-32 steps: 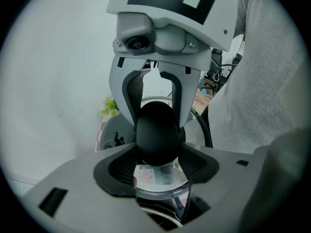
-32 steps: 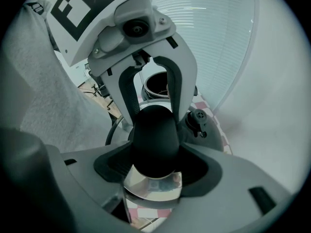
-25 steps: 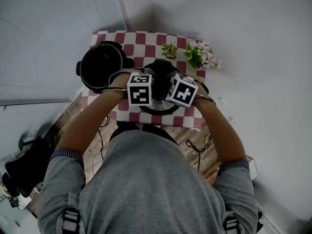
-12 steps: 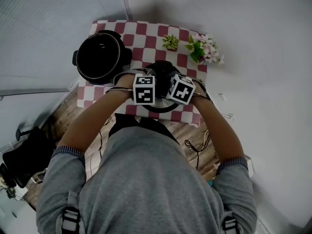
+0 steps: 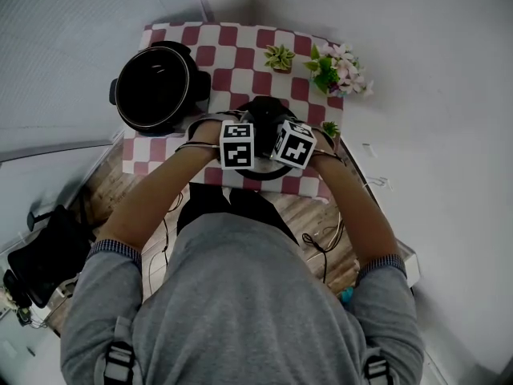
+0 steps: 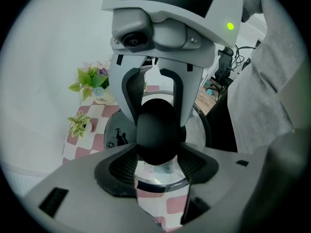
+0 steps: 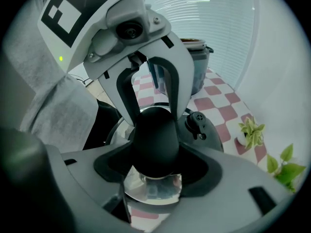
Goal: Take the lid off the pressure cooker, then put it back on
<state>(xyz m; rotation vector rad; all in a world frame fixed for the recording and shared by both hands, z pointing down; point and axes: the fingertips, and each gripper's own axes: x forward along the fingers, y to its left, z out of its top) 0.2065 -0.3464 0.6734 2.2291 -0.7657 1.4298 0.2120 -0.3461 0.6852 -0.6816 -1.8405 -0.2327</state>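
Left gripper (image 6: 156,165) and right gripper (image 7: 155,168) both pinch the lid knob (image 7: 154,132), so any uneven pull could tip it onto the table (image 5: 240,42).

Small white pot (image 6: 100,99): word "Life". Left cube (image 5: 237,145), right cube (image 5: 294,143): black-and-white square marks, no letters. Lid (image 6: 112,139): tiny signs, too small to read.

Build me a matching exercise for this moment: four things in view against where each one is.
Things: 1 pot; 2 lid; 3 flowering plant; 4 small green plant.
Places: A table's far right corner; B gripped by left gripper and right gripper; C far left corner, open; D far edge, beside the flowering plant.
Pairs: 1-C, 2-B, 3-A, 4-D.
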